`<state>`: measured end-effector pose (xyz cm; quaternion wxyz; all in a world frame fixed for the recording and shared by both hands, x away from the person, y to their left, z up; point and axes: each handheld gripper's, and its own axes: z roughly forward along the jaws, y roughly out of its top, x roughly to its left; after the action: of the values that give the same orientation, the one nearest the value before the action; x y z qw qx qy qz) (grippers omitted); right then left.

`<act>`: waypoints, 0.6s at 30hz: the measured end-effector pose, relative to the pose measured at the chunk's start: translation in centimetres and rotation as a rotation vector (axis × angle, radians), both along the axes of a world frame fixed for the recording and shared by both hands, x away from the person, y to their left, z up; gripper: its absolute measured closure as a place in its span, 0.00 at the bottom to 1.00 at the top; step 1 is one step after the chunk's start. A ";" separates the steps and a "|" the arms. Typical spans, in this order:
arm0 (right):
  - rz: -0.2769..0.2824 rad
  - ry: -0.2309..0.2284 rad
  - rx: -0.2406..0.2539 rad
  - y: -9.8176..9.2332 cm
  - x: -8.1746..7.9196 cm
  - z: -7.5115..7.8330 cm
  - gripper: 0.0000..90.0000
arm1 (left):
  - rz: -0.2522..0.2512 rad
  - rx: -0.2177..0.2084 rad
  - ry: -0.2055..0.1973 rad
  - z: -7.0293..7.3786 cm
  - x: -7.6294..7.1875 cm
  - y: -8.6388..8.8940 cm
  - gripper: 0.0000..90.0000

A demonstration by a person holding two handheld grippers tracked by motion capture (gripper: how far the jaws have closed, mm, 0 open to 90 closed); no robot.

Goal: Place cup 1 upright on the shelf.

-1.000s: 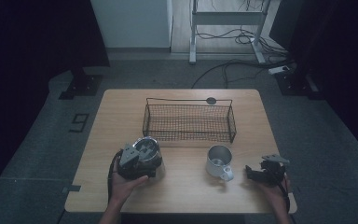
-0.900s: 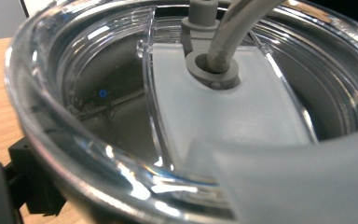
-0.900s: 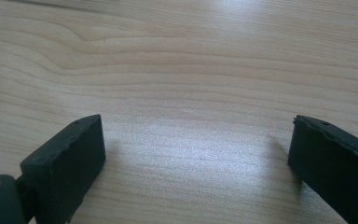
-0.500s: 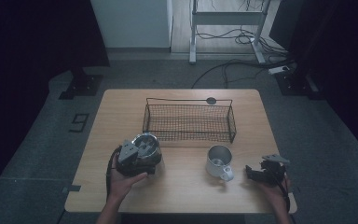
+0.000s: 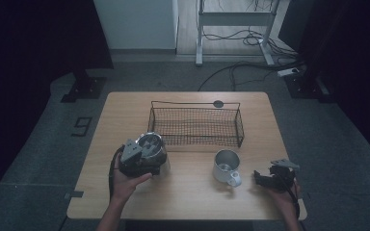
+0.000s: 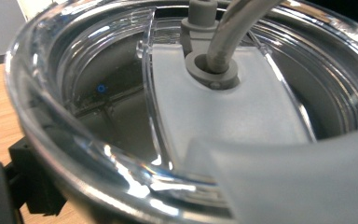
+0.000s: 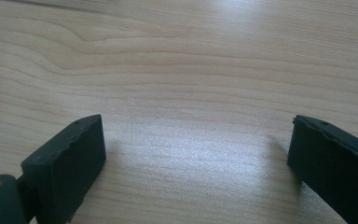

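A metal tumbler with a clear lid and a grey straw is at the left of the wooden table. My left gripper is shut on it from the near side, just in front of the wire basket. One black finger shows below the lid's rim in the left gripper view. A white mug stands upright at the middle right, handle toward me. To its right, my right gripper is open, low over bare wood, with nothing between its jaws.
The black wire basket sits across the middle of the table, and a small dark disc lies behind it. Beyond the table, cables run over a grey floor and a metal frame stands there.
My left hand has carried the tumbler slightly away from me, toward the basket. The right gripper and the mug have stayed where they were.
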<state>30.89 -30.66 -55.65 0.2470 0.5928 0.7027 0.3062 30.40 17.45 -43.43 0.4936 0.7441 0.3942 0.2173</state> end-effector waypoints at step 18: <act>-0.002 -0.001 0.000 0.0 0.0 0.0 0.05 | 0.001 -0.003 0.000 1.2 0.6 -0.1 0.04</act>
<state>30.89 -30.66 -55.64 0.2475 0.5935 0.7019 0.3063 31.04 17.32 -42.23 0.4946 0.7431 0.3950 0.2170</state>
